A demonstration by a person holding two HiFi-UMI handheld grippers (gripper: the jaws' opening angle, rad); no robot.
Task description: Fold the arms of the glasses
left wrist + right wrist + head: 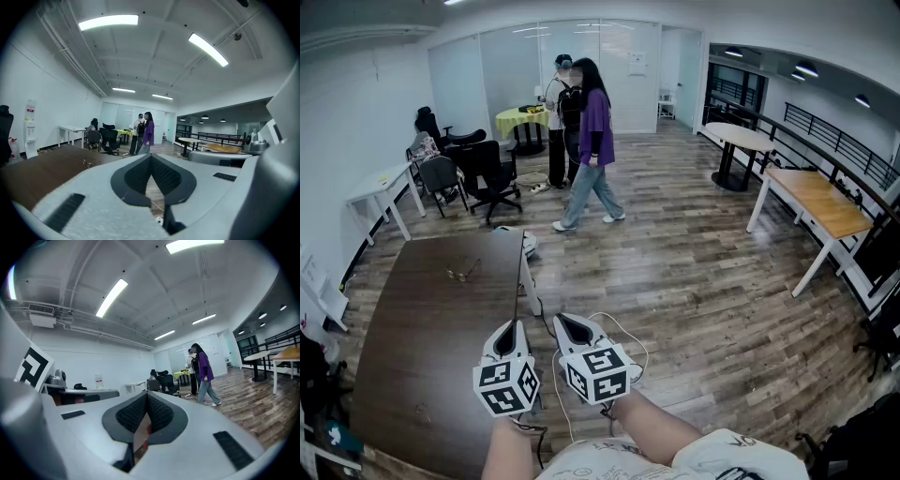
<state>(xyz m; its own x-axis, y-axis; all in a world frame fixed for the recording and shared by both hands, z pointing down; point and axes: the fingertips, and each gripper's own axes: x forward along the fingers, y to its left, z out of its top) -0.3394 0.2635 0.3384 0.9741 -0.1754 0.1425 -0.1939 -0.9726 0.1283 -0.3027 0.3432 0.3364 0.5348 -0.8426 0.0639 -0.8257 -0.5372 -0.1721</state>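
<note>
L tongs (pixel 151 157), R tongs (pixel 146 394) closed, empty

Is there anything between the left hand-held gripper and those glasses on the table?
No. In the head view, only bare dark tabletop lies between the left hand-held gripper and the glasses.

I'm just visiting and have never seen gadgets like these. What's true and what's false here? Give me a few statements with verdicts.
1. The glasses lie on the dark table. True.
2. The left gripper and the right gripper both have their jaws closed. True.
3. The left gripper holds the glasses. False: it holds nothing; the glasses lie farther along the table, untouched.
4. Nobody else is in the room. False: two people are on the wooden floor beyond the table.
</note>
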